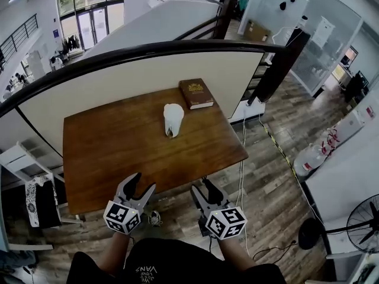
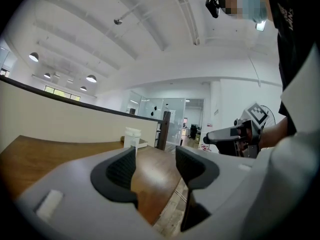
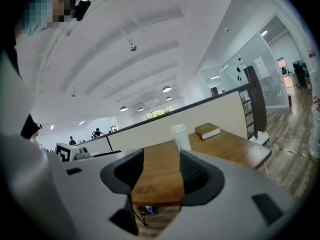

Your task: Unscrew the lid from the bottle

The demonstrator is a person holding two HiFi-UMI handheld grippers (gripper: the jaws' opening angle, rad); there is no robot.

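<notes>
Bright open-plan office. The wooden surface [image 1: 118, 152] backs onto a cream partition [image 1: 118, 81] capped with a black rail [image 1: 148, 51]. Wood-plank floor [image 1: 272, 176], glass-walled rooms [image 1: 331, 28] off to the right, big windows [image 1: 89, 10] at the back, round ceiling lamps [image 2: 91, 78], and a floor fan [image 1: 361, 223] in the corner.

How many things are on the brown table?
2: a white bottle stands near the middle of the table, and a brown book lies behind it by the far edge. Nothing seems hidden.
</notes>
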